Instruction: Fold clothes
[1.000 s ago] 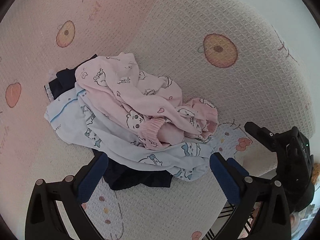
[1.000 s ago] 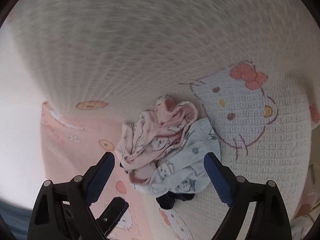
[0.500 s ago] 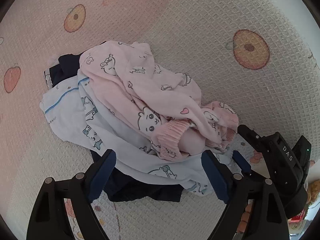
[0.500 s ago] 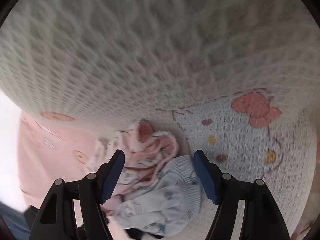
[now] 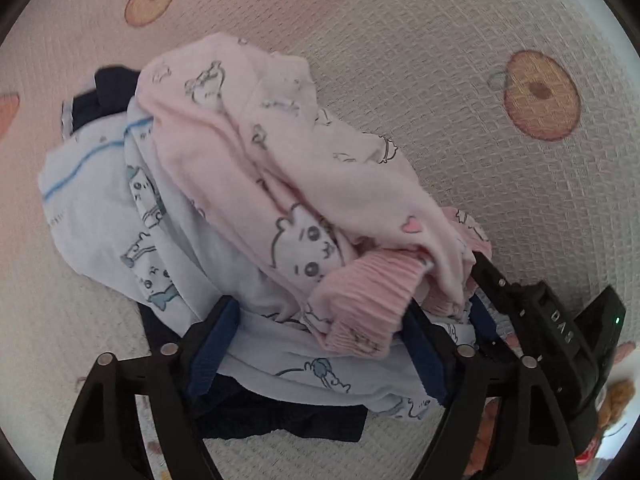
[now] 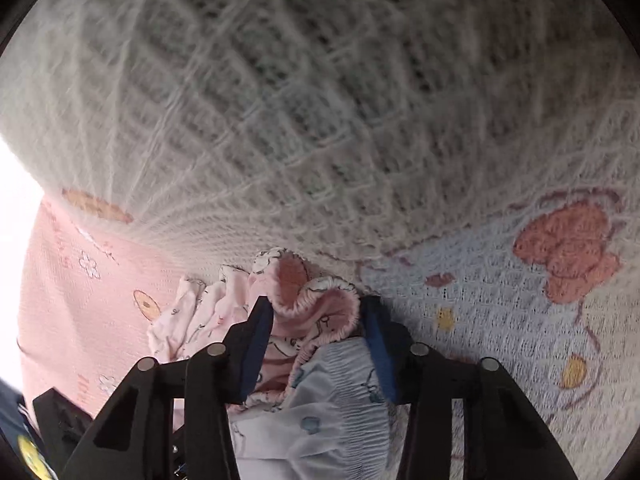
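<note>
Both grippers have dropped closer onto the heap since a moment ago. The right gripper (image 6: 316,336) is closing, its blue pads either side of the pink pyjama bottoms' elastic waistband (image 6: 320,300), close against it, though I can't tell that they bite yet. The left gripper (image 5: 320,344) stands wide, narrowing slightly, straddling the ribbed pink cuff (image 5: 364,300) and the pale blue printed garment (image 5: 132,216) beneath, pinching nothing. A dark navy piece (image 5: 280,420) lies at the bottom, all on the waffle-weave cartoon bedspread (image 5: 460,80). These look like light, limp cotton: they'll sag and drag neighbours along. The gathered waistband and cuff seem the firmest places to hold.
</note>
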The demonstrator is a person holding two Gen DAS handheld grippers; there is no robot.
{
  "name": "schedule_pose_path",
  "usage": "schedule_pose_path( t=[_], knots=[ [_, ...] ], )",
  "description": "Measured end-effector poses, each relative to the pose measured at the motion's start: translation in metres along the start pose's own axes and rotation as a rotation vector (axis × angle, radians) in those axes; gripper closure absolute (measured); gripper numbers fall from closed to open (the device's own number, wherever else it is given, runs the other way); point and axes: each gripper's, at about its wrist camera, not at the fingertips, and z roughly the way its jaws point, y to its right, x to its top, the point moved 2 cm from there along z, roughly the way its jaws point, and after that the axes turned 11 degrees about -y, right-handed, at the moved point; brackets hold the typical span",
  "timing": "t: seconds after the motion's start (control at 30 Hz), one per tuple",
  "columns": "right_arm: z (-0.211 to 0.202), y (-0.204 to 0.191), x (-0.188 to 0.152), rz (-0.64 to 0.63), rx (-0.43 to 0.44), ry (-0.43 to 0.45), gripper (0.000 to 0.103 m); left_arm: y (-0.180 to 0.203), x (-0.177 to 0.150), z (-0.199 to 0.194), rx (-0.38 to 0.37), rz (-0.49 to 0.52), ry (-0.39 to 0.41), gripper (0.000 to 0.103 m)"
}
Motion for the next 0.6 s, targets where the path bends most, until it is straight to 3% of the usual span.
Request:
schedule_pose_path(
  t=[0.07, 0.27, 0.33, 0.4, 0.43, 0.53, 0.6],
  knots=[
    [0.001, -0.001, 0.002, -0.011, -0.012, 0.012, 0.067, 0.001, -0.002, 0.000, 0.009, 0.026, 0.019, 0.019],
    [0.007, -0.016, 0.016, -0.056, -0.075, 0.012, 0.067, 0.013, -0.012, -0.003, 0.119, 0.080, 0.098, 0.016],
    [0.010, -0.024, 0.019, -0.086, -0.113, 0.009, 0.068, 0.017, -0.014, -0.008, 0.144, 0.079, 0.119, 0.020],
    [0.011, -0.031, 0.023, -0.126, -0.124, 0.002, 0.079, 0.027, -0.018, -0.015, 0.183, 0.133, 0.144, 0.033],
    [0.011, -0.035, 0.026, -0.141, -0.131, 0.002, 0.079, 0.032, -0.020, -0.018, 0.212, 0.165, 0.154, 0.037],
    [0.008, -0.049, 0.033, -0.221, -0.136, 0.014, 0.087, 0.046, -0.028, -0.028, 0.311, 0.240, 0.179, 0.037],
    [0.006, -0.061, 0.036, -0.284, -0.162, 0.020, 0.087, 0.044, -0.033, -0.041, 0.306, 0.249, 0.203, 0.037]
  ],
)
